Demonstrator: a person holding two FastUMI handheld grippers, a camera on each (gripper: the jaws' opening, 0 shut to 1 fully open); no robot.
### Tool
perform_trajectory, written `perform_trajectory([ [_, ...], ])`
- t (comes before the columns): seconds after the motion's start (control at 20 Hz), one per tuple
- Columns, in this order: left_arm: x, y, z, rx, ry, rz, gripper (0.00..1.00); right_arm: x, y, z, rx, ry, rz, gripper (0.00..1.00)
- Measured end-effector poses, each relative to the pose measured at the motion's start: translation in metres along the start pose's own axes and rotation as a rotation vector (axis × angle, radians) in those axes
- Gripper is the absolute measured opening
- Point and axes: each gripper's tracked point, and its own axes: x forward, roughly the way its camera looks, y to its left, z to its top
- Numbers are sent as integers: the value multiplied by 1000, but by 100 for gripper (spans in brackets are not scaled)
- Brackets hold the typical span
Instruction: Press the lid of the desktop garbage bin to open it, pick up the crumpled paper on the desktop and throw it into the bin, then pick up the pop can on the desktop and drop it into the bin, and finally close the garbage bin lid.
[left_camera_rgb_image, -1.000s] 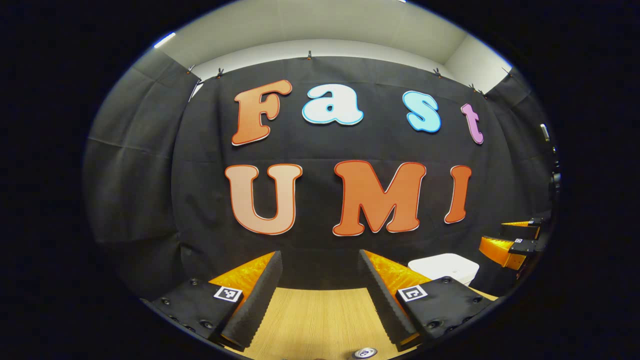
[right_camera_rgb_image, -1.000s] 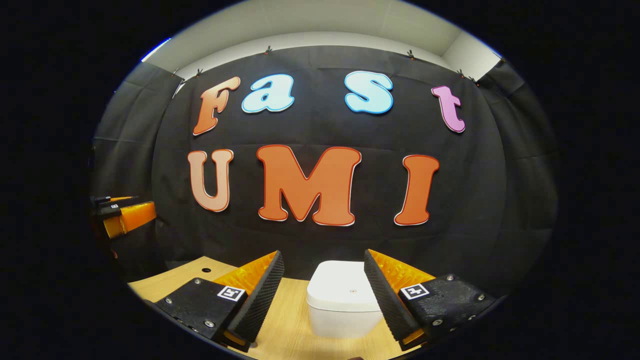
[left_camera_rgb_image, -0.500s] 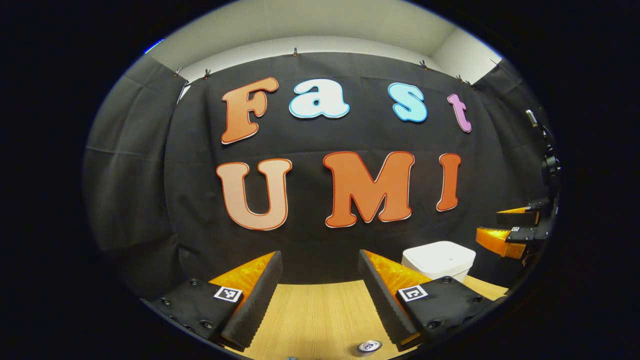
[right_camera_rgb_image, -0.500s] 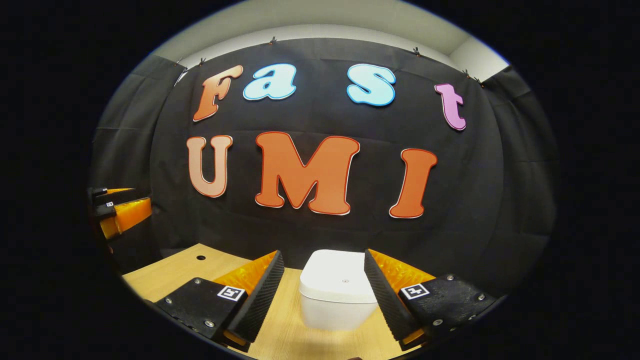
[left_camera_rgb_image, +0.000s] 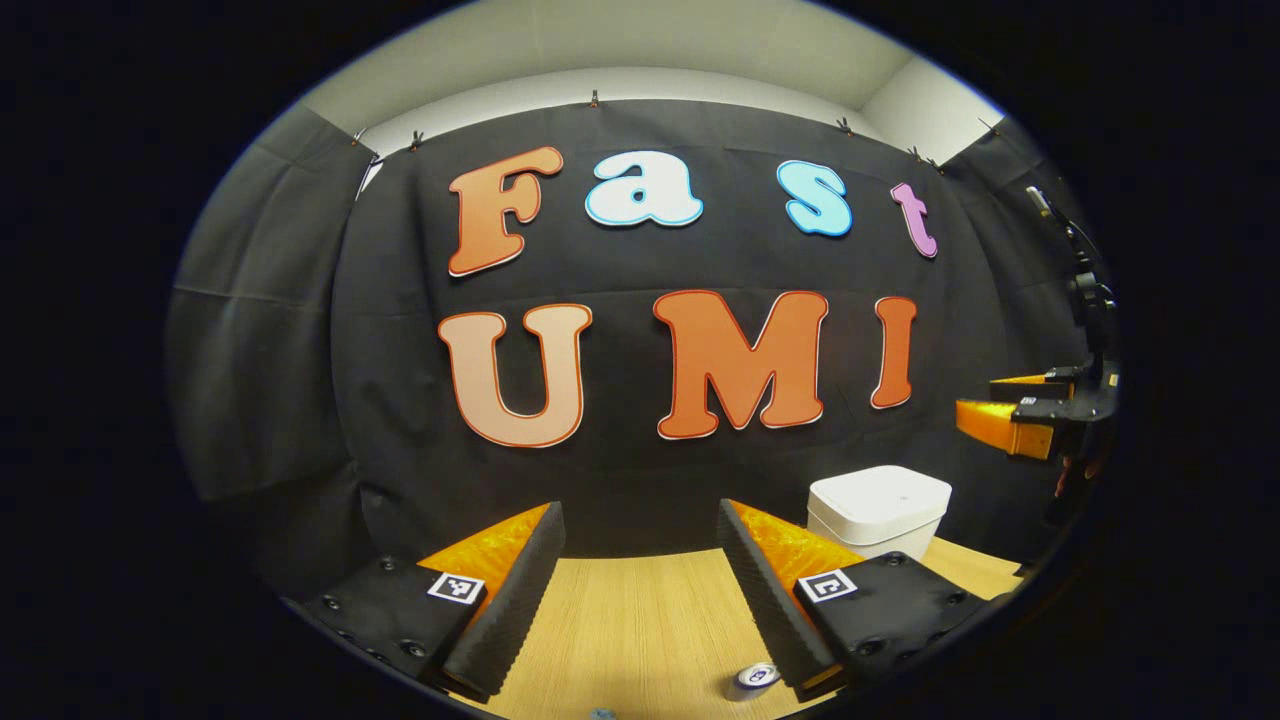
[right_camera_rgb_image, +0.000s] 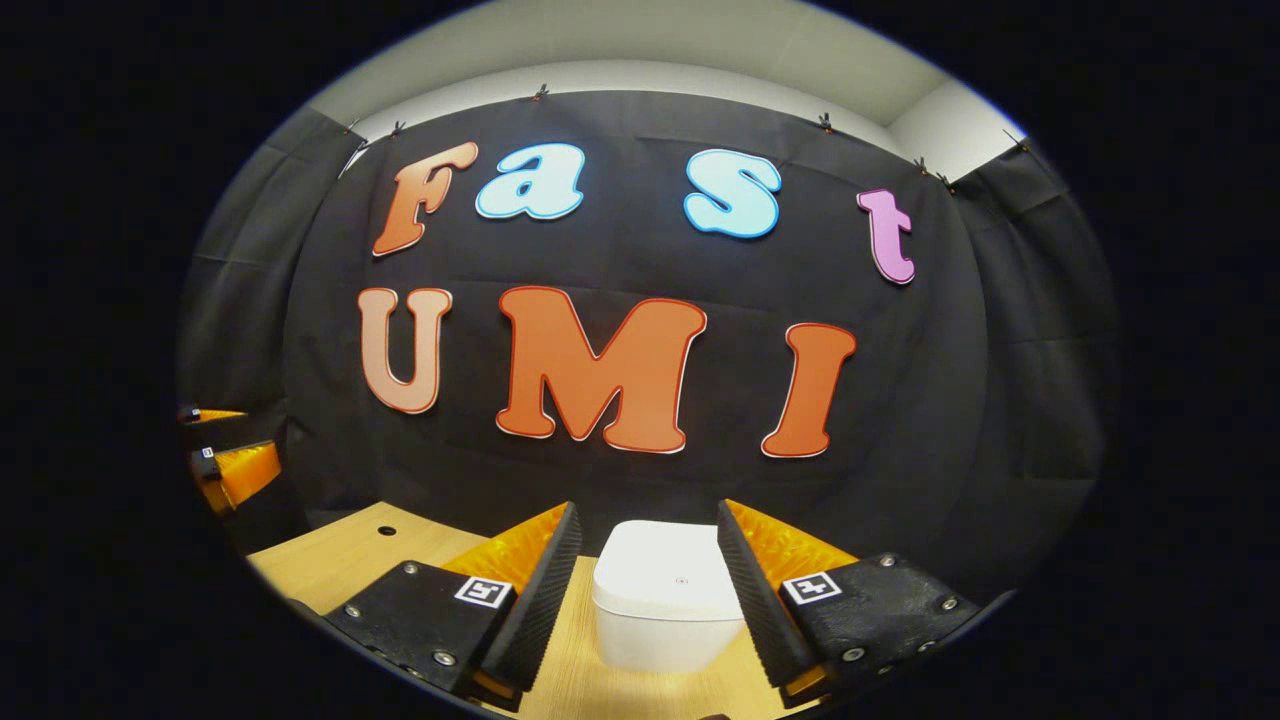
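The white desktop bin (right_camera_rgb_image: 667, 590), lid down, stands on the wooden table just ahead of my right gripper (right_camera_rgb_image: 647, 507) and below it. It shows between the open fingers, which touch nothing. In the left gripper view the bin (left_camera_rgb_image: 880, 505) stands at the right rear of the table. The pop can (left_camera_rgb_image: 757, 676) shows just its top, close beside my right-hand finger (left_camera_rgb_image: 765, 600). My left gripper (left_camera_rgb_image: 638, 506) is open and empty over the table. The right gripper (left_camera_rgb_image: 985, 400) hovers above and right of the bin.
The wooden table (left_camera_rgb_image: 640, 620) runs back to the black cloth wall. A small round hole (right_camera_rgb_image: 386, 530) sits in the tabletop at the left. The left gripper (right_camera_rgb_image: 262, 435) hangs at the far left of the right gripper view. A small blue bit (left_camera_rgb_image: 600, 714) peeks in low.
The right gripper's fingers have drawn a little closer together and the bin now sits lower between them. In the left gripper view the bin and the right gripper have shifted upward.
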Motion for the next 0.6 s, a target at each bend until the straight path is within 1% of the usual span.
perform_trajectory([
  [0.05, 1, 2, -1, 0, -1, -5, 97, 3, 0, 2, 4, 0, -9, 77],
  [0.15, -1, 9, -4, 3, -1, -16, 99, 10, -1, 6, 5, -4, -25, 72],
  [0.2, -1, 12, -5, 7, 1, -23, 97, 11, -3, 6, 8, -5, -39, 63],
  [0.25, -3, 15, -8, 11, 1, -27, 97, 12, -7, 6, 12, -7, -59, 56],
  [0.3, -2, 18, -11, 12, 9, -29, 97, 14, -11, 4, 19, 4, -77, 41],
  [0.35, -2, 20, -16, 10, 16, -34, 98, 16, -14, -1, 24, 17, -94, 35],
  [0.4, -1, 21, -19, 4, 20, -37, 98, 19, -18, -5, 26, 25, -106, 31],
  [0.45, 1, 21, -24, 0, 35, -38, 98, 23, -20, -8, 30, 41, -111, 22],
  [0.5, 3, 22, -30, -1, 50, -36, 99, 27, -22, -11, 36, 52, -108, 18],
  [0.55, 5, 23, -35, 2, 57, -28, 98, 32, -23, -15, 38, 57, -105, 11],
  [0.6, 8, 24, -36, 7, 58, -16, 99, 39, -25, -17, 34, 59, -100, 8],
])
